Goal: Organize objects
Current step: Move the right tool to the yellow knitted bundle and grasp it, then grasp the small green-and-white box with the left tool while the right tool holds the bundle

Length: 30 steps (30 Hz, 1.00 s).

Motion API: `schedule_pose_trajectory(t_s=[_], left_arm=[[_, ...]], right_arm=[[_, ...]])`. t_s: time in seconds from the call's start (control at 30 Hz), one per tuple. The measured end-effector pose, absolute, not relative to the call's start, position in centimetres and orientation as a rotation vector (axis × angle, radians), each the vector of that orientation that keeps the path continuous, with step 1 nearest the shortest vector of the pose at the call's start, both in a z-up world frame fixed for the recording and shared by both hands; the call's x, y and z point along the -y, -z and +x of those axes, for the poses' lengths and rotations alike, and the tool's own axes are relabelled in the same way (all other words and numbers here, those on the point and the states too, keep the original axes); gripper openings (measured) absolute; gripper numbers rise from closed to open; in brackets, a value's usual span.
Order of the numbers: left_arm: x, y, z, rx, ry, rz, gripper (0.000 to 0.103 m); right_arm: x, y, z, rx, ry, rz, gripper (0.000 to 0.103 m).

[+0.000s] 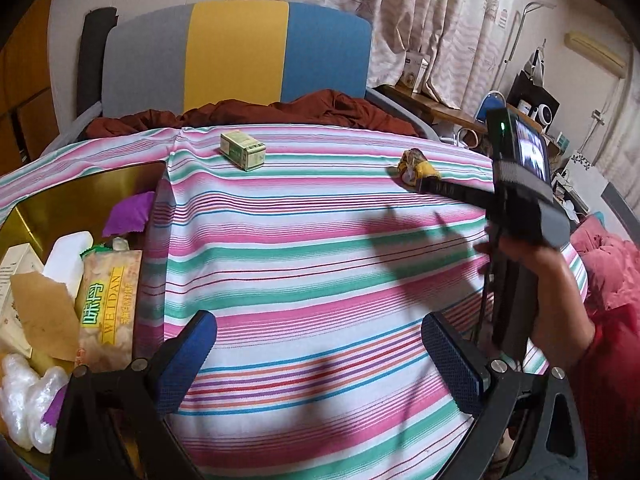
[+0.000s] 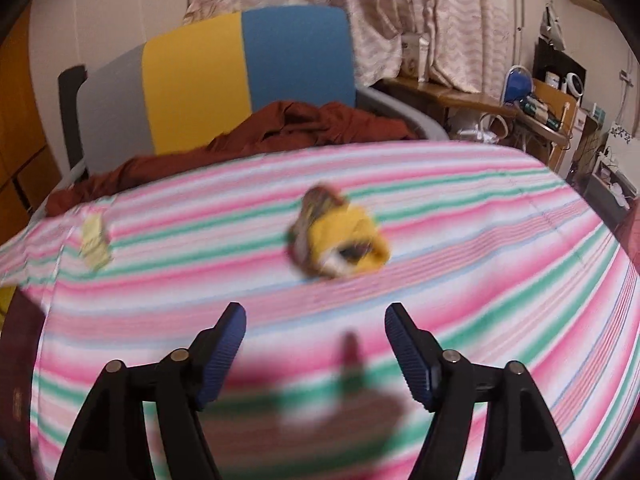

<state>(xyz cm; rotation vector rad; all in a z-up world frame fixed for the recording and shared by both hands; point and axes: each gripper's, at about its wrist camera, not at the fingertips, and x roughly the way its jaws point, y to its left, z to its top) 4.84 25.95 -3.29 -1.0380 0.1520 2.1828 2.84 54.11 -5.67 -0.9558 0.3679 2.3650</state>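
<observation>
Two loose items lie on the striped cloth (image 1: 320,240): a small green box (image 1: 243,149) toward the far edge and a crumpled yellow wrapper (image 2: 340,236) to its right, well apart from it. The right gripper (image 2: 316,320) points at the wrapper, jaws spread wide, nothing between them. The left gripper (image 1: 320,344) stands open and empty beside the gold container (image 1: 80,196), which holds packets.
</observation>
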Motion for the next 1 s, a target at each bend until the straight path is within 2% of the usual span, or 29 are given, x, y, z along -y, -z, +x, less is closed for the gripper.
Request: schedule_pose_trajectory(t_s=[0.17,0.4,0.5,0.53,0.67,1.0], left_arm=[[-26.6,3.5,4.5,-0.144,-2.179,-1.055,0.103],[-27.3,3.4,4.0,-0.15,-2.187,-1.057,0.103],[-27.9,3.3,3.5,-0.15,-2.199,-1.055,0.103],[-28.1,3.2,3.2,-0.142,-2.209,-1.051,0.103],[-29.2,2.7,2.1,-0.126,-2.227,-1.039,0.103],[-32.4,2.2,-3.4,-0.11,-2.349,-1.031,0.103]], right_arm=[[-57.6,5.2,0.1,-0.382,-2.357,-0.916,0.077],[-60.2,7.6,-2.5,-0.421,-2.363,-0.937,0.077],[-60.5,8.4,-3.2,-0.446,-2.355,-0.99,0.065],[-60.4,8.6,-3.2,-0.44,-2.355,-0.996,0.057],[-60.0,8.7,-3.0,-0.413,-2.362,-0.978,0.049],[-56.9,7.6,-0.3,-0.327,-2.339,-0.899,0.047]])
